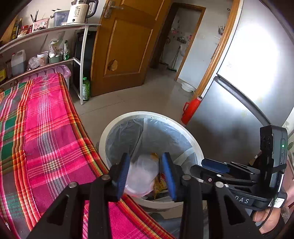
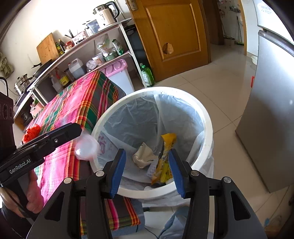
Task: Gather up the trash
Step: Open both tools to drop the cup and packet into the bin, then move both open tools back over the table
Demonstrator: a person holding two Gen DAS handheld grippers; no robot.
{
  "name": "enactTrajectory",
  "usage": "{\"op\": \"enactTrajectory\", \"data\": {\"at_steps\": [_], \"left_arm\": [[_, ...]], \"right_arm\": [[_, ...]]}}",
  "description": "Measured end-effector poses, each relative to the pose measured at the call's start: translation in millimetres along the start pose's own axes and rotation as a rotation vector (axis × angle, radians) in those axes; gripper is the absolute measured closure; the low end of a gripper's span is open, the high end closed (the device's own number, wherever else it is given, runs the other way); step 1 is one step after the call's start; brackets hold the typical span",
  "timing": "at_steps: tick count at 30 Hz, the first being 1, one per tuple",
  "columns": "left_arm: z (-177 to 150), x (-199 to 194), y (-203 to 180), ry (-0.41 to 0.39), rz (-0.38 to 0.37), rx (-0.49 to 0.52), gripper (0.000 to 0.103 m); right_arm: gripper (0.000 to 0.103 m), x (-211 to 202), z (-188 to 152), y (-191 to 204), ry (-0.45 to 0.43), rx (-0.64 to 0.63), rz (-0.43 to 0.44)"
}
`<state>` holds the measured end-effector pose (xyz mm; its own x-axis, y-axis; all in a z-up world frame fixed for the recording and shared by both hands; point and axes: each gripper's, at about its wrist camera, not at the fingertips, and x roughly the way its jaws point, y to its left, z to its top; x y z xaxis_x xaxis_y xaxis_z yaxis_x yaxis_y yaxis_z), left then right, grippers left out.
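Two grippers over white bin (image 2: 207, 126).
Left gripper (image 1: 146, 172) and right gripper (image 2: 147, 168) both gape, gripping nothing; clear plastic cup (image 2: 85, 147) at bin's rim, yellow wrapper (image 2: 164, 156) inside.

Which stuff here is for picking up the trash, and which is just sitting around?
For the job:
- white bin
- clear plastic cup
- yellow wrapper
- crumpled paper
- red scrap on the plaid cloth
- left gripper, right gripper

Just sitting around:
- kettle
- green bottle
- fridge
- wooden door
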<state>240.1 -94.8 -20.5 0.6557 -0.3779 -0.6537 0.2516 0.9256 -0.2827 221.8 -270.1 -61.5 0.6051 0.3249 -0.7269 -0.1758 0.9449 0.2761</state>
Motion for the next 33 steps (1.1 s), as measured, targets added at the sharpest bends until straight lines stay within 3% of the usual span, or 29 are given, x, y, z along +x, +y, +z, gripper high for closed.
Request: {"op": "enactTrajectory", "data": {"at_steps": [16, 33], "left_arm": [[-8, -42, 9, -0.077, 0.021, -0.018, 0.061], [-39, -120, 40, -0.183, 0.125, -0.045, 0.061]], "right_arm": [[0.054, -38, -4, 29, -0.083, -0.053, 0.029], [0.054, -61, -19, 97, -0.126, -0.17, 0.135]]}}
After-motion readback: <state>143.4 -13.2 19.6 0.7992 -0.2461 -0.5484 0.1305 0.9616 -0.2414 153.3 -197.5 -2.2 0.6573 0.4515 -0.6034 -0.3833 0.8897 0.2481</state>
